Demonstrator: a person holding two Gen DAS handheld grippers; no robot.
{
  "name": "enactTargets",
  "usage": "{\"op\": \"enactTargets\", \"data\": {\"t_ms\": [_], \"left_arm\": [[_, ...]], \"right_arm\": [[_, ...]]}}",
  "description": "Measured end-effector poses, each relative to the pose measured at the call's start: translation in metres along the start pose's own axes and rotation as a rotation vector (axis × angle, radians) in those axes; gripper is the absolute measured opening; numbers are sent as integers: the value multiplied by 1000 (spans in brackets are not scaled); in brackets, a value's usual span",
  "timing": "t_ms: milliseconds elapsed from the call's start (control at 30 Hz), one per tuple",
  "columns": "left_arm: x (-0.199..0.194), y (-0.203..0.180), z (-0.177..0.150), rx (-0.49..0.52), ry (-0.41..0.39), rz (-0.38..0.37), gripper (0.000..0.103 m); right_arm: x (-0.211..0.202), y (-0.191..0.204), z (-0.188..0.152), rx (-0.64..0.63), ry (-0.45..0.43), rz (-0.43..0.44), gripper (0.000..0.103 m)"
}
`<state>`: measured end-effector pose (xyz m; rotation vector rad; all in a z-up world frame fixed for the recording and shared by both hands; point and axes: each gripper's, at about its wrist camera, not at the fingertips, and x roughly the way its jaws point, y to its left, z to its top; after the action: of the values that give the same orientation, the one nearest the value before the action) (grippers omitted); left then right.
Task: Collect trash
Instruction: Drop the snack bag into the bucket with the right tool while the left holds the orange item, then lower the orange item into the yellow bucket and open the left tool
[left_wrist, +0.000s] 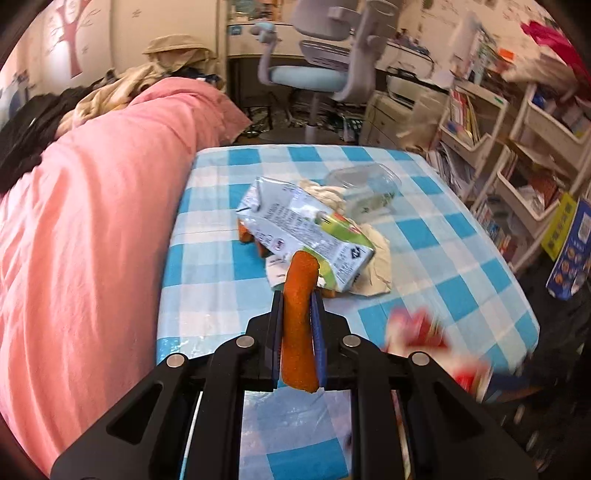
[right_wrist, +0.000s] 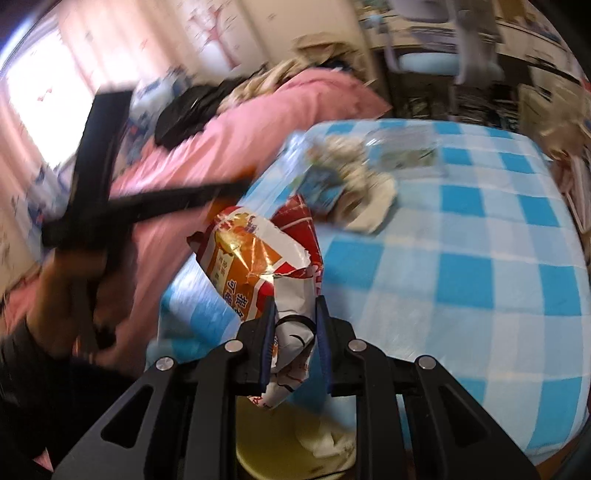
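My left gripper is shut on a strip of orange peel that stands up between its pads, above the blue-checked table. Beyond it lie a crushed drink carton, crumpled paper and a clear plastic cup on its side. My right gripper is shut on a red, orange and white snack wrapper, held over the table's near edge. That wrapper shows as a red blur in the left wrist view. The left gripper appears blurred in the right wrist view, with a hand holding it.
A bed with a pink cover borders the table's left side. A yellowish bin with a white liner sits below the right gripper at the table's near edge. A swivel chair, desk and shelves stand beyond the table.
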<state>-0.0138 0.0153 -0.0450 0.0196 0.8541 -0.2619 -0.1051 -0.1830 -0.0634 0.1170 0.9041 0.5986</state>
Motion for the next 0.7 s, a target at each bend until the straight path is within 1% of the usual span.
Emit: {"op": "enactTargets", "data": {"t_ms": [100,200,267,300,333,367,400,500,600,700], "left_arm": [[0,4,0,-21,1,-5,14],[0,4,0,-20,2,-6,14],[-1,3,0,-15,-1,-9,14],[-1,3,0,-13,-1,-11,14],[-2,2,0,-9,-2,-12,14],[-2,1,-1,-5,-3,-10,14],[-3,1,-1,-2,-5,-9,14],[-4,2,-5,3,-11,-1,14],[-3,6,-15,1,2,36,14],[-13,12,-29,-43,5,32,14]], "right_arm": [[7,17,-18,-70,63,5,22],[15,31,-33,-129,123,3,22],[24,39,-43,-168,183,4,25],[28,42,-46,-183,207,3,28],[33,44,-49,-201,229,-2,38],[35,46,-52,-220,240,-18,45],[35,47,-53,-229,238,-23,54],[31,44,-50,-226,216,-36,57],[24,38,-45,-206,183,-67,60],[16,32,-44,-189,144,-117,69]]}}
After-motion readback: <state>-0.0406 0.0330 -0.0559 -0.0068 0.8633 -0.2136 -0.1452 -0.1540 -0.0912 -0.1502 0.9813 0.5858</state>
